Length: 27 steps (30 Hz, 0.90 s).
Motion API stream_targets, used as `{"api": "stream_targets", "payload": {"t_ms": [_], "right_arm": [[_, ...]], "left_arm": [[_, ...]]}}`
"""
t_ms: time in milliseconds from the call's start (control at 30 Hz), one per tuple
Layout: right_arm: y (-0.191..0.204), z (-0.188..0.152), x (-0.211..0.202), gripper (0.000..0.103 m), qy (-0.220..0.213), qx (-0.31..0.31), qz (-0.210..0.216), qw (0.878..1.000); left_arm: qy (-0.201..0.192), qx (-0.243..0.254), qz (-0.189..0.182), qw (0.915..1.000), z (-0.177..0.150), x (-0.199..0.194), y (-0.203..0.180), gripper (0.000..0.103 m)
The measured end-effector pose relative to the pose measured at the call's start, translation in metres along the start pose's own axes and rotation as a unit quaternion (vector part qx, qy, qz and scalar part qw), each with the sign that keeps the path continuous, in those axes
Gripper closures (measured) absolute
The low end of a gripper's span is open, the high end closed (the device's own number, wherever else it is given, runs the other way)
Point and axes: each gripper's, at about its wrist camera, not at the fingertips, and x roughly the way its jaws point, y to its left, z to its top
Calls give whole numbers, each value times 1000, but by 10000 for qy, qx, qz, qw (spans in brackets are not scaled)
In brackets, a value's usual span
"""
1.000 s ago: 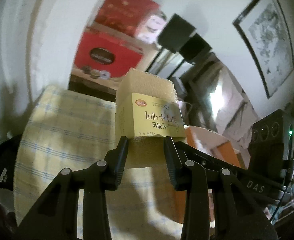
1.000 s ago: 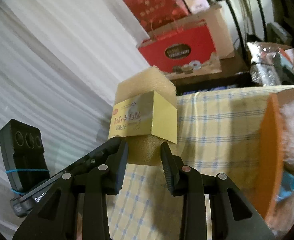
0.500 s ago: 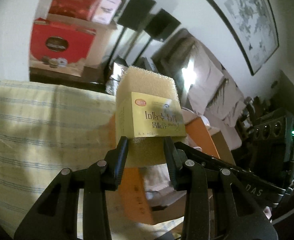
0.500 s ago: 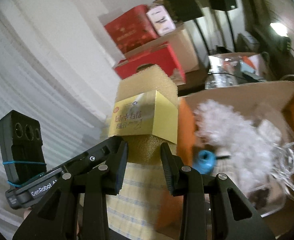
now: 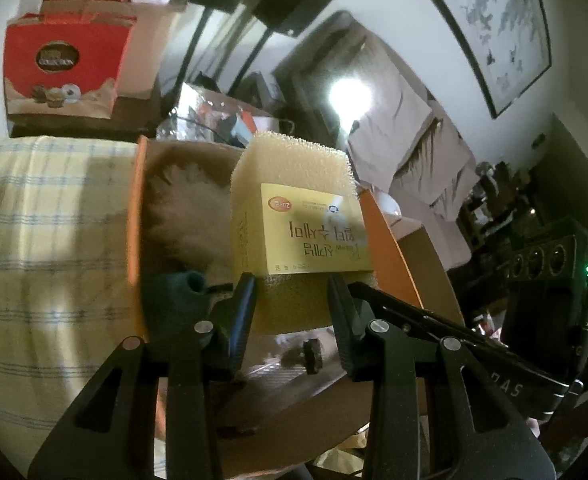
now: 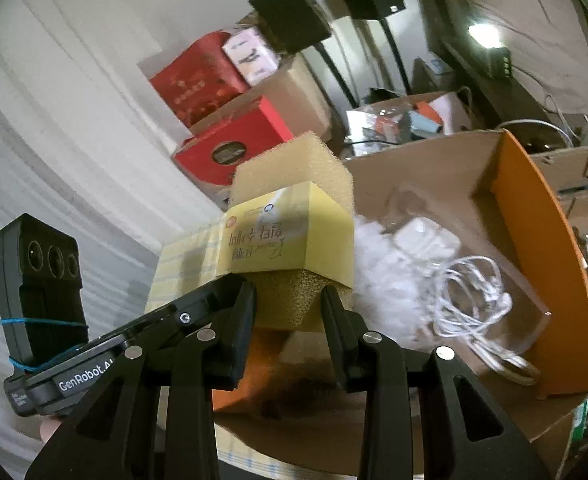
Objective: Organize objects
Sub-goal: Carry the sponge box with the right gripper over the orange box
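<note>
— Where's the sponge sitting in those grippers?

— Both have it. The left gripper [image 5: 292, 300] and the right gripper [image 6: 288, 304] are each closed on the lower end of the porous yellow foam sponge [image 5: 294, 184] with its glossy yellow paper sleeve [image 5: 314, 236], so the block stands up past the fingertips.

— Anything different from a second ago?

— Then it hung over the yellow checked tablecloth [image 5: 46, 232]. Now it is above the open cardboard box with orange flaps [image 6: 542, 264], and the cloth lies off to the side.

— What's in the box?

— A fluffy white tuft [image 6: 386, 276], a coiled white cable [image 6: 474, 300] with a white plug block, and a teal rounded piece [image 5: 174, 284] against the near wall. The foam looks coarse and open-celled, its sleeve smooth with printed lettering.
</note>
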Motion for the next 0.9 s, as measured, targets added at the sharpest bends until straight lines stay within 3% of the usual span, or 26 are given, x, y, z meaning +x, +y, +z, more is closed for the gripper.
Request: {"api": "stream_targets", "payload": {"t_ms": [533, 700, 900], "right_arm": [[-75, 2, -5, 69, 156, 564, -157, 9982], [-91, 6, 3, 70, 217, 735, -66, 9970], [-94, 9, 2, 70, 290, 785, 87, 9965]], "left_arm": [[534, 34, 15, 9986, -2, 61, -31, 70], [602, 12, 46, 9982, -1, 68, -33, 70], [674, 10, -33, 9977, -7, 50, -32, 69]]}}
